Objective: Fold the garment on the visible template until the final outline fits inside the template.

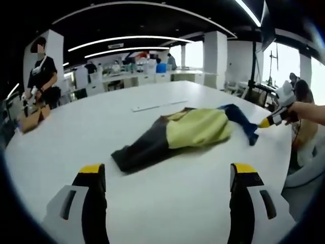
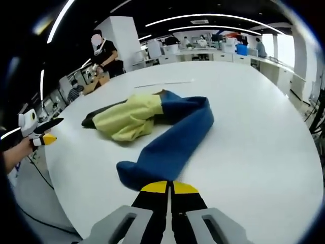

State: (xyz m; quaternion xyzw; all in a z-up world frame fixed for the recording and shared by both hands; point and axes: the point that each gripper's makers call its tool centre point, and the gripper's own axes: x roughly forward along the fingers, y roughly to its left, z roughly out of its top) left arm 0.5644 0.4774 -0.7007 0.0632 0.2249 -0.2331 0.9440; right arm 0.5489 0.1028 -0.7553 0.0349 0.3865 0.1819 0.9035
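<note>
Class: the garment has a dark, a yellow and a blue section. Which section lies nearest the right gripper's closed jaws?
The blue section: its end lies just ahead of the right gripper, while the yellow section and dark section lie farther off.

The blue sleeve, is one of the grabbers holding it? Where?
Probably. The right gripper is shut at the tip of the garment's blue sleeve, though the pinch itself is hidden. The left gripper is open, holding nothing.

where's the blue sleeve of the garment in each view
Left gripper view: blue sleeve right of centre, far side of the garment, running toward the right gripper.
Right gripper view: centre, running down to the shut right gripper.
Shared landmark: the yellow panel.
</note>
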